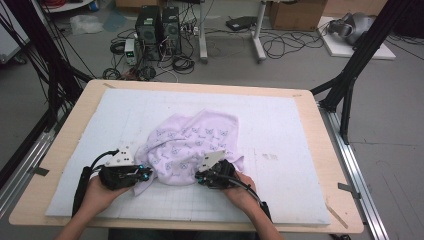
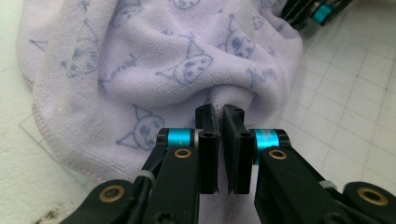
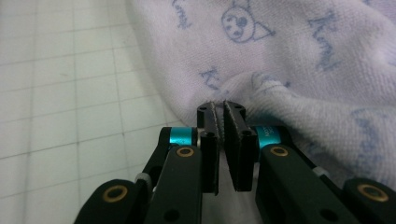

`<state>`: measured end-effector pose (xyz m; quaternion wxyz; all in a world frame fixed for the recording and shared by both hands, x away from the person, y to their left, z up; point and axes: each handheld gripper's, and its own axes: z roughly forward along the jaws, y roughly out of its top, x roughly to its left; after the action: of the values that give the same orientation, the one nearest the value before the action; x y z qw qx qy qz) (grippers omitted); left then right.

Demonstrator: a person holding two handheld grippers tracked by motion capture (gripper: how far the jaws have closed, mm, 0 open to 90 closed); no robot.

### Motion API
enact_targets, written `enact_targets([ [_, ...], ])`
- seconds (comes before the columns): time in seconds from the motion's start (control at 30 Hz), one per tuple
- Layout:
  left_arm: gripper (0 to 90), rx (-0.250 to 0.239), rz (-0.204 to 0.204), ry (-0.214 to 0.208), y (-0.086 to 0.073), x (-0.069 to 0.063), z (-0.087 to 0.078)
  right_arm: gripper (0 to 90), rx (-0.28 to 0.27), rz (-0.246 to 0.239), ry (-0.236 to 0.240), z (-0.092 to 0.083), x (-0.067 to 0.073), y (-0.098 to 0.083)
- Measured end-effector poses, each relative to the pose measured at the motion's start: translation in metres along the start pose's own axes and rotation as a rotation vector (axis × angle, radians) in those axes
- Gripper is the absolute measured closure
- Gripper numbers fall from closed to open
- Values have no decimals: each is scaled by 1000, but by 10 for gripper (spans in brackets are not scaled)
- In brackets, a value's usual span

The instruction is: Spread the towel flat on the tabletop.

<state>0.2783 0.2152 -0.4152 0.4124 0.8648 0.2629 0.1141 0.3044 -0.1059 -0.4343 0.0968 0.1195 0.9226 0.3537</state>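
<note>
1. From the high view we see the whole scene: a crumpled lilac towel (image 1: 192, 145) with a blue cartoon print lies near the middle of a white gridded mat (image 1: 280, 150) on a wooden table (image 1: 75, 125).
2. The same view places the left gripper (image 1: 144, 174) at the towel's near left edge and the right gripper (image 1: 200, 177) at its near right edge, each held in one hand.
3. From the left gripper view we see what the high view cannot resolve: the jaws stand almost together, pinching a fold of the towel (image 2: 154, 70); the other gripper's blue-accented tip (image 2: 317, 11) shows at the top right.
4. From the right gripper view we see its jaws likewise nearly closed on a hemmed fold of the towel (image 3: 280, 60), with the mat's grid (image 3: 70, 70) to the left.
5. We see computer towers (image 1: 157, 32) and cardboard boxes (image 1: 295, 14) on the floor beyond the table; we cannot tell what the boxes hold.
</note>
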Motion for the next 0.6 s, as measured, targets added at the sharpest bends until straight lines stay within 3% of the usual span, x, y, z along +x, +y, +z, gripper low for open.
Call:
enact_targets([
  [0.17, 847, -29, 12, 15, 4, -3, -16, 855, -71, -15, -7, -26, 6, 4],
  [0.5, 851, -102, 68, 30, 20, -26, -64, 856, -222, -27, -11, -109, 21, 16],
  [0.6, 850, -122, 97, 19, 23, -39, -78, 848, -248, -56, 55, -138, 34, 25],
])
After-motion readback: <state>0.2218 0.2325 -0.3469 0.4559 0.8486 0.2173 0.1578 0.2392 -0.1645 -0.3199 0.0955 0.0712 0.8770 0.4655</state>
